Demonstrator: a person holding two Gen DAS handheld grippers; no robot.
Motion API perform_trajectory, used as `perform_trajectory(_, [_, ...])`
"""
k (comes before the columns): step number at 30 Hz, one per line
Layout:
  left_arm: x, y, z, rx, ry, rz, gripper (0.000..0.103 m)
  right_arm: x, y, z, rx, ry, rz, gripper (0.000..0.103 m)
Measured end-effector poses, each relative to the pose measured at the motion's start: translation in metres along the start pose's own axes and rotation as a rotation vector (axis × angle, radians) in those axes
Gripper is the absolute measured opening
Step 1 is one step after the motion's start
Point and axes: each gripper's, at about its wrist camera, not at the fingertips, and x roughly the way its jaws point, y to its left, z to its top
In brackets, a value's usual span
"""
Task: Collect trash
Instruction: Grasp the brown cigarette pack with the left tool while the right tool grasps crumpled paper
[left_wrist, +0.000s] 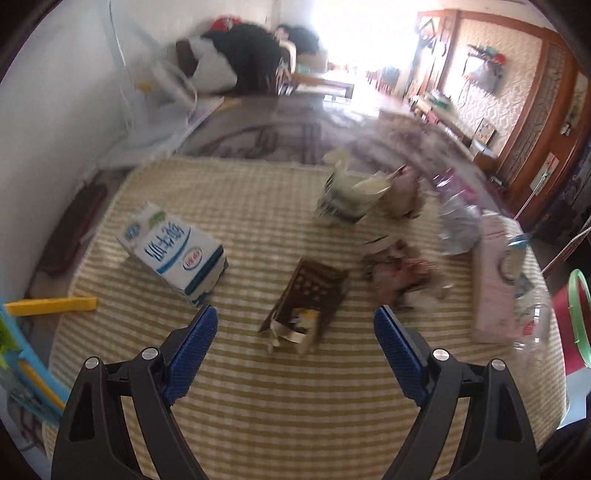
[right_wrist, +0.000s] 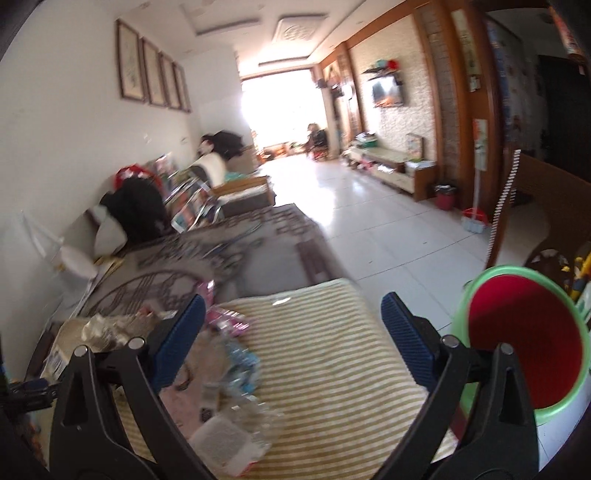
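Observation:
Trash lies scattered on a yellow striped mat (left_wrist: 258, 387) on the floor. In the left wrist view I see a blue-and-white milk carton (left_wrist: 173, 251), a torn brown box (left_wrist: 306, 299), stacked paper cups (left_wrist: 347, 199), a crumpled wrapper (left_wrist: 399, 273), a crushed clear bottle (left_wrist: 458, 225) and a pink pack (left_wrist: 495, 284). My left gripper (left_wrist: 295, 314) hangs open above the brown box, holding nothing. My right gripper (right_wrist: 293, 302) is open and empty over the mat (right_wrist: 332, 369), with a crushed bottle (right_wrist: 236, 365) at its lower left. A red bin with a green rim (right_wrist: 524, 339) stands at the mat's right.
A yellow plastic toy part (left_wrist: 51, 305) lies left of the mat by the white wall. Beyond the mat are a patterned rug (right_wrist: 221, 251) and a cluttered sofa (right_wrist: 229, 184). A wooden chair (right_wrist: 535, 206) stands behind the bin. White tiled floor (right_wrist: 388, 236) stretches far ahead.

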Motion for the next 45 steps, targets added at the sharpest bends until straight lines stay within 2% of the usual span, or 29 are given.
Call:
perform_trajectory(7, [0.033, -0.009, 0.011, 0.041, 0.055, 0.016, 0.083, 0.01, 0.029, -0.014, -0.068, 0.052, 0.046, 0.094])
perform_trajectory(10, [0.052, -0.005, 0.012, -0.009, 0.111, -0.01, 0.082, 0.014, 0.03, -0.02, -0.066, 0.084, 0.053, 0.094])
perform_trajectory(13, [0.066, -0.002, 0.016, -0.038, 0.119, -0.019, 0.08, 0.019, 0.034, -0.022, -0.078, 0.09, 0.053, 0.094])
perform_trajectory(15, [0.075, -0.002, 0.018, -0.043, 0.126, -0.025, 0.073, 0.02, 0.038, -0.024, -0.101, 0.092, 0.051, 0.094])
perform_trajectory(16, [0.074, -0.005, 0.018, -0.029, 0.112, -0.014, 0.057, 0.02, 0.04, -0.025, -0.108, 0.093, 0.051, 0.094])
perform_trajectory(17, [0.073, -0.009, 0.018, -0.012, 0.113, -0.01, 0.048, 0.02, 0.042, -0.026, -0.12, 0.094, 0.051, 0.094])
perform_trajectory(18, [0.071, -0.013, 0.017, 0.006, 0.114, -0.009, 0.046, 0.02, 0.044, -0.026, -0.126, 0.095, 0.054, 0.094])
perform_trajectory(21, [0.062, -0.015, 0.011, -0.024, 0.126, -0.081, 0.045, 0.019, 0.05, -0.027, -0.138, 0.107, 0.077, 0.094])
perform_trajectory(25, [0.014, -0.002, -0.01, -0.196, 0.063, -0.223, 0.045, 0.02, 0.073, -0.031, -0.188, 0.152, 0.16, 0.094])
perform_trajectory(26, [0.005, -0.001, -0.016, -0.216, 0.047, -0.237, 0.045, 0.023, 0.084, -0.034, -0.216, 0.18, 0.193, 0.094])
perform_trajectory(30, [-0.028, 0.009, -0.038, -0.278, -0.047, -0.211, 0.045, 0.039, 0.131, -0.049, -0.318, 0.281, 0.292, 0.094])
perform_trajectory(35, [-0.045, 0.033, -0.03, -0.347, -0.16, -0.192, 0.045, 0.071, 0.186, -0.075, -0.372, 0.401, 0.344, 0.094])
perform_trajectory(39, [-0.056, 0.041, -0.021, -0.357, -0.235, -0.233, 0.045, 0.095, 0.22, -0.085, -0.369, 0.464, 0.354, 0.094])
perform_trajectory(45, [-0.062, 0.047, -0.018, -0.372, -0.265, -0.29, 0.046, 0.117, 0.258, -0.089, -0.385, 0.489, 0.33, 0.094])
